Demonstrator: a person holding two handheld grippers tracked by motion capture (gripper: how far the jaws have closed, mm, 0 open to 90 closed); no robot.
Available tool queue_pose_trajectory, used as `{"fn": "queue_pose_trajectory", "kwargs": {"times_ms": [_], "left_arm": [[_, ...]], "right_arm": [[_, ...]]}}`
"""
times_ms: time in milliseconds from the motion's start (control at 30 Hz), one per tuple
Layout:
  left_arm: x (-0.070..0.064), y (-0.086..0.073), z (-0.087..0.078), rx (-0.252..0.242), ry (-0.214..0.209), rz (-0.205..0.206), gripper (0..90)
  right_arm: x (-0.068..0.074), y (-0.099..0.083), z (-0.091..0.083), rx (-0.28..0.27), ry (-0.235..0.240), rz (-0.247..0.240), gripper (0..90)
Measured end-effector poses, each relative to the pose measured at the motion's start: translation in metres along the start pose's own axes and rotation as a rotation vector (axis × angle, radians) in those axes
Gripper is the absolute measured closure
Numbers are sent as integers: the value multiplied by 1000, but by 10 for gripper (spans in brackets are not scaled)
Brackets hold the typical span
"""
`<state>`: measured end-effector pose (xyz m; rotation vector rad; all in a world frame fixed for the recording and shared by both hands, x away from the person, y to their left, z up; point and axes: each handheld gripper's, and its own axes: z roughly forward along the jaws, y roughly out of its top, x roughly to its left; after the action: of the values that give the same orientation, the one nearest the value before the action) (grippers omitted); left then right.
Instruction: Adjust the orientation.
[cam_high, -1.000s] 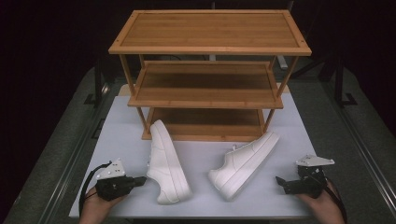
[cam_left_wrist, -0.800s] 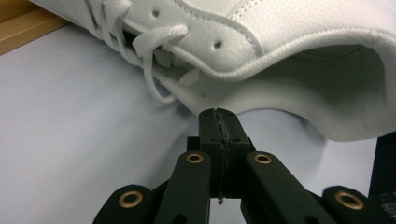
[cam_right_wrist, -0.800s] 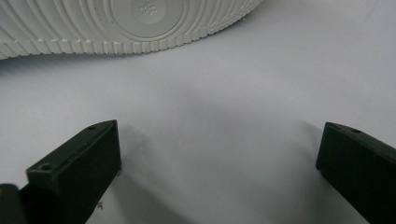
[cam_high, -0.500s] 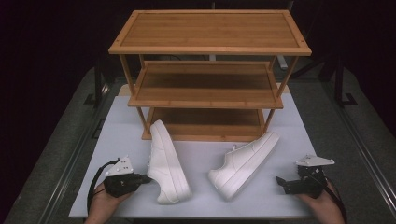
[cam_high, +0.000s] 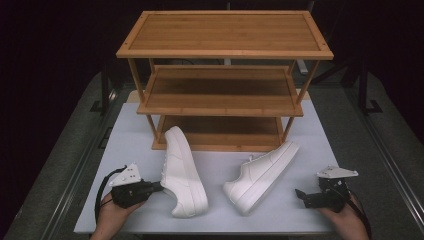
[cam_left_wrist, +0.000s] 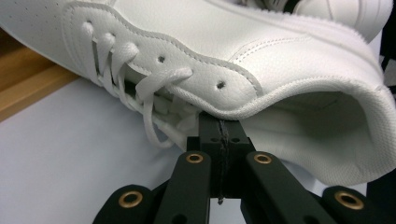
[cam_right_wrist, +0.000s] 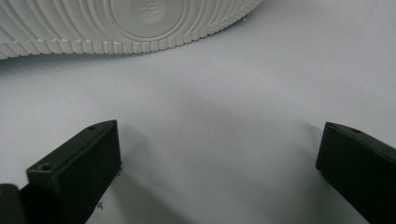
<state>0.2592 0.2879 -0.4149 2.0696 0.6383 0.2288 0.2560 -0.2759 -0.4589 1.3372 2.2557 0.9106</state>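
Two white sneakers lie on the white table top (cam_high: 130, 145). The left sneaker (cam_high: 182, 172) rests on its side, with its opening (cam_left_wrist: 327, 135) turned toward my left gripper (cam_high: 159, 187). That gripper's jaws are pressed together, and their tips (cam_left_wrist: 219, 128) are tucked under the laced edge of the sneaker (cam_left_wrist: 196, 74), so the very ends are hidden. The right sneaker (cam_high: 262, 172) lies tilted with its ribbed sole (cam_right_wrist: 130, 18) facing my right gripper (cam_high: 300, 194). My right gripper (cam_right_wrist: 219, 154) stands open just short of that sole, with bare table between its jaws.
A three-tier bamboo shoe rack (cam_high: 225, 75) stands behind the sneakers, its bottom shelf (cam_high: 220, 127) just past their toes. Dark floor with metal rails (cam_high: 75, 170) flanks the table. A person's hands (cam_high: 112, 220) hold both grippers at the near edge.
My left gripper has slid right until its tips reach into the left sneaker's opening. The right gripper and both sneakers have stayed put.
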Motion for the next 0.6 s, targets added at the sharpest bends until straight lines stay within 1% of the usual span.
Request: {"fn": "queue_pose_trajectory", "kwargs": {"times_ms": [233, 300, 367, 567, 600], "left_arm": [[-2, 10, 7, -31, -17, 13, 900], [-3, 14, 10, -38, -22, 26, 900], [-4, 17, 13, -45, -25, 29, 900], [-4, 22, 18, -43, -31, 41, 900], [-4, 23, 18, -51, -32, 43, 900]], "right_arm": [[0, 0, 0, 0, 0, 0, 0], [0, 0, 0, 0, 0, 0, 0], [0, 0, 0, -1, 0, -1, 0], [0, 0, 0, -1, 1, 0, 0], [0, 0, 0, -1, 1, 0, 0]]}}
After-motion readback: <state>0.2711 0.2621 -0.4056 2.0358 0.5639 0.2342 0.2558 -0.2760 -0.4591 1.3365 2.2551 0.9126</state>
